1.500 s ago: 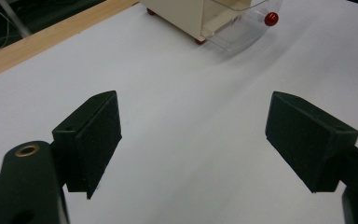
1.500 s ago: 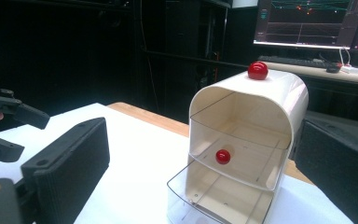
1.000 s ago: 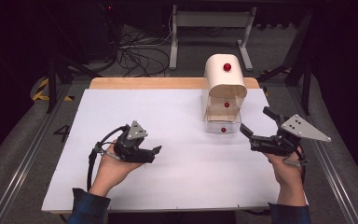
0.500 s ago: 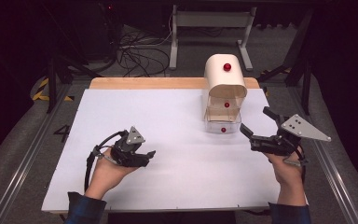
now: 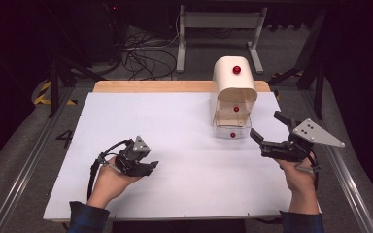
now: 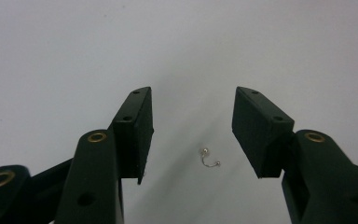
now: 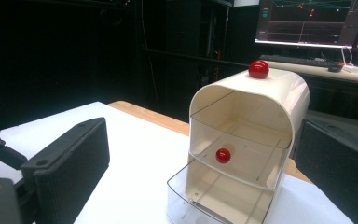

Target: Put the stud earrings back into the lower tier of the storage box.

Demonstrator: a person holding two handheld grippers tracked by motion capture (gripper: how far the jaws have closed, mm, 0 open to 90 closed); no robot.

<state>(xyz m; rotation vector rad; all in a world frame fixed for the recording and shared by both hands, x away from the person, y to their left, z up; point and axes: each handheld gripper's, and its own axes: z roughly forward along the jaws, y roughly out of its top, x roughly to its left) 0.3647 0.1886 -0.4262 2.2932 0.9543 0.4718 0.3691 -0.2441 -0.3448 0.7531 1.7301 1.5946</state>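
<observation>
Directly between the spread black jaws of the left gripper (image 6: 193,135), a tiny earring (image 6: 210,158) lies on the white table (image 6: 74,56): a thin curved wire with a small pale bead at each end, untouched by either jaw. From the high view it is too small to make out; the left gripper (image 5: 148,167) sits low over the near-left part of the table (image 5: 141,121), held in the person's left hand (image 5: 111,182).

Right gripper (image 5: 267,133): jaws wide apart, nothing between them, held in the right hand (image 5: 301,179) at the table's right edge, near the drawer box (image 5: 234,99). Grey three-cornered plate on top.

Drawer box (image 7: 247,144): cream plastic, arched top, smooth and glossy, red ball knob (image 7: 258,69) on its top. Upper drawer closed, translucent, with a red knob (image 7: 223,155). Lower drawer (image 7: 214,198) clear plastic, pulled out toward the gripper, its front cut off by the bottom edge of the right gripper view. Its contents cannot be made out.

Jaw pads are matte, finely ribbed; brass-coloured rivets at the joints.
</observation>
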